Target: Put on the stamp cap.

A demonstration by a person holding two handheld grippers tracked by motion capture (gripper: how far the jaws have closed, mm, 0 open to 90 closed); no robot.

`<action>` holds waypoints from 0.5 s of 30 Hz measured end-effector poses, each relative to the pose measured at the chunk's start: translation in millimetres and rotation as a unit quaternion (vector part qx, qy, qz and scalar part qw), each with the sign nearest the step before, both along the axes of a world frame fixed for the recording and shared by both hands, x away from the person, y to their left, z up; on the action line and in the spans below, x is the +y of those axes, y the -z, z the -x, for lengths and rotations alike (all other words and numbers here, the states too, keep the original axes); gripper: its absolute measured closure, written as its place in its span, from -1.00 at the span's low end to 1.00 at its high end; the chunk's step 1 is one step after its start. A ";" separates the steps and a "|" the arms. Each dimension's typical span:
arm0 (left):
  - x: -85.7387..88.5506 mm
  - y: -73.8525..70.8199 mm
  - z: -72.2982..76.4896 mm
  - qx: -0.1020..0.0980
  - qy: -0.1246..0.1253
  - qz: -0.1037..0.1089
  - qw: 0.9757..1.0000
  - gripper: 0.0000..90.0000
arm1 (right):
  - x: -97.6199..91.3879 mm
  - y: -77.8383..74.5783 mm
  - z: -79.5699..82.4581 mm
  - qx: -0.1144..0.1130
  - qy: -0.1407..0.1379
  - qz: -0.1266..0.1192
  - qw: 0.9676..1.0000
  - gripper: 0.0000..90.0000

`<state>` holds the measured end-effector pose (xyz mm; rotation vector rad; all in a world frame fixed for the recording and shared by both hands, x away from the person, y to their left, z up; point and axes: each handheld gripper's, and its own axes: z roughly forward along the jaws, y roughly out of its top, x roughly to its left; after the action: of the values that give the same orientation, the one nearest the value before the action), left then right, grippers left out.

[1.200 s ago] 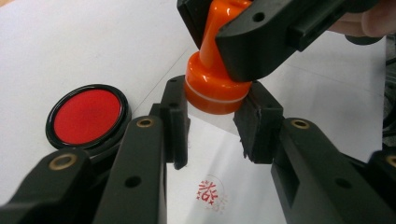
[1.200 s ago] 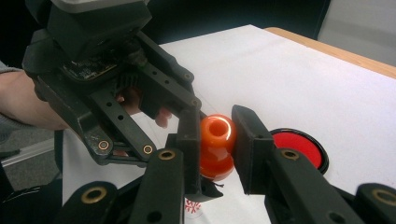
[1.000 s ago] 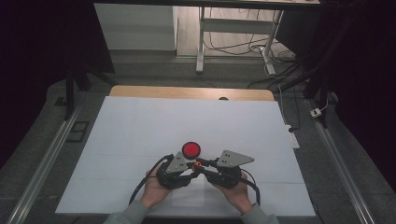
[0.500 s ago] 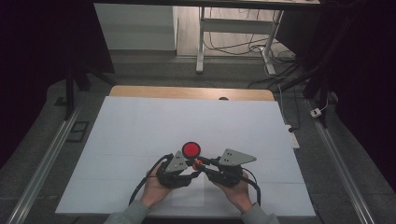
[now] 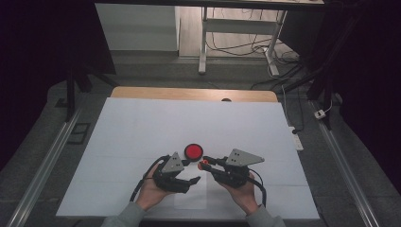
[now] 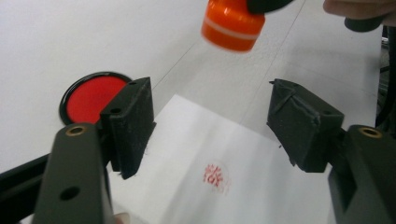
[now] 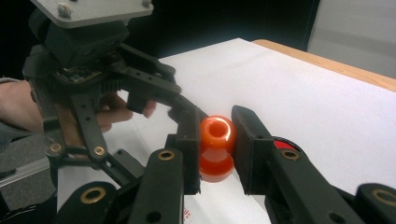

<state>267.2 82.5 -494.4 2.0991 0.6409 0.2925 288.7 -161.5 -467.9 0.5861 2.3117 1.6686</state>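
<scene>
From above, both hands sit low on the white tabletop (image 5: 142, 123). The right tongs (image 5: 205, 164) are clamped on an orange stamp (image 5: 204, 165), lifted just beside the red ink pad (image 5: 193, 152), which lies close so re-inking takes little reach. The left tongs (image 5: 195, 180) hang over the paper (image 5: 191, 196), jaws apart and holding nothing; they have just been opening.

In the left gripper view, a red print (image 6: 216, 175) shows on the paper (image 6: 196, 154) between the spread jaws, with the stamp (image 6: 232, 25) raised above it, so I judge the sheet was being steadied for stamping.

In the right gripper view, the pads squeeze the stamp's (image 7: 216, 147) narrow neck, keeping it upright, face down.
</scene>
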 end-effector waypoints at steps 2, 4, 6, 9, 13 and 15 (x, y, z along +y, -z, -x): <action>6.2 0.0 2.6 0.003 -0.002 -0.002 1.000 -0.36 | -0.9 -0.1 -0.6 -0.001 0.001 0.000 1.000 0.64; 13.7 -0.3 5.7 0.002 -0.006 -0.006 1.000 -0.38 | -1.7 -0.4 -0.9 0.000 0.004 -0.001 1.000 0.64; 22.0 -1.1 8.4 0.001 -0.011 -0.005 1.000 -0.39 | -2.8 -0.9 -1.3 -0.001 0.005 -0.003 1.000 0.64; 34.3 -2.6 11.7 0.000 -0.020 -0.003 1.000 -0.39 | -4.6 -2.1 -1.7 0.000 0.007 -0.005 1.000 0.64; 50.4 -3.0 16.7 -0.001 -0.031 -0.003 1.000 -0.39 | -6.4 -3.1 -2.3 -0.001 0.009 -0.006 1.000 0.64; 59.6 -2.4 19.9 -0.003 -0.036 -0.007 0.999 -0.40 | -7.2 -3.4 -2.8 0.000 0.010 -0.007 1.000 0.64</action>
<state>247.3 142.1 -492.0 2.0916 0.7142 0.3436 291.4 -168.7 -464.5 0.6098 2.2870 1.6773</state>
